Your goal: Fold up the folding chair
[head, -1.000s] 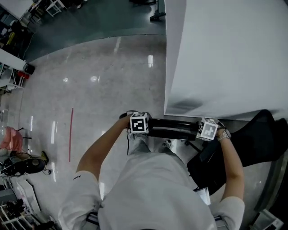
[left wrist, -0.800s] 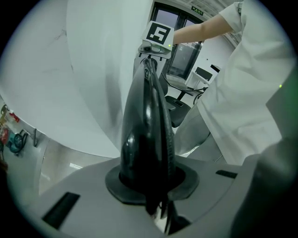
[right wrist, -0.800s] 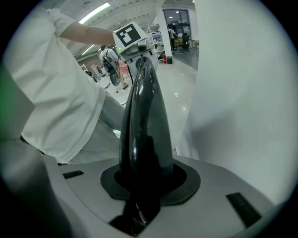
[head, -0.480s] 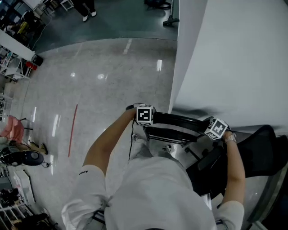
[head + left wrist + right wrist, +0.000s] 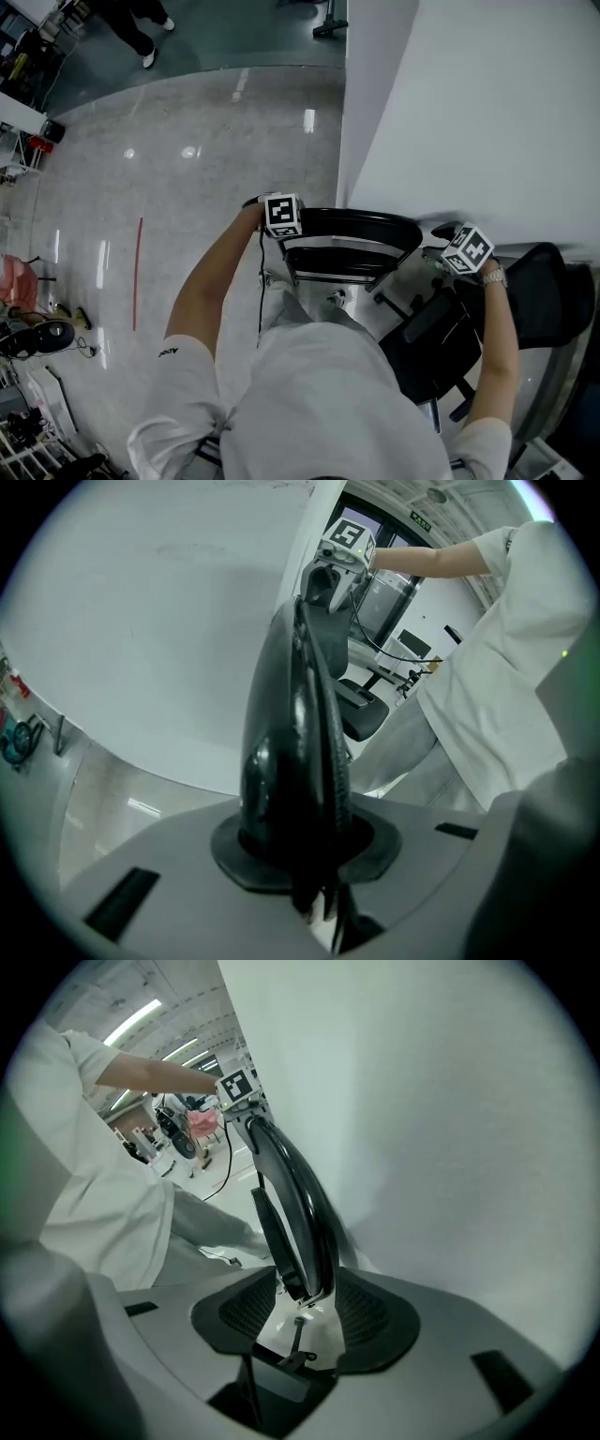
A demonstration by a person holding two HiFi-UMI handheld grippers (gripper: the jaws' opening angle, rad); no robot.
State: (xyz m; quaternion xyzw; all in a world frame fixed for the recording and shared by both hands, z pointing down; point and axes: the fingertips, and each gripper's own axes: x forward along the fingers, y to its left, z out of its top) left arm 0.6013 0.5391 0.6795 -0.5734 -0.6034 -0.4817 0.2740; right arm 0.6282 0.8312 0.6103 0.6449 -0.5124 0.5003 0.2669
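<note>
Chair's place: the folding chair (image 5: 352,246) stands at the centre of the head view, in front of the person. It is just beside the white wall (image 5: 469,112), with an office chair (image 5: 497,309) at lower right.
Chair's look: black and glossy, with a curved top rail. Seat and back lie close together, seemingly almost flat.
Left gripper (image 5: 295,855): jaws nearly together, clamped on the chair's left end.
Right gripper (image 5: 305,1307): jaws have just been opening. The chair's right end shows in the gap, with no pad pressing on it.
Handling: likely stiff and rather heavy for one grip. The gloss may let it slip, and hinged parts may swing.
Where to hold: probably the top rail, at both ends.
</note>
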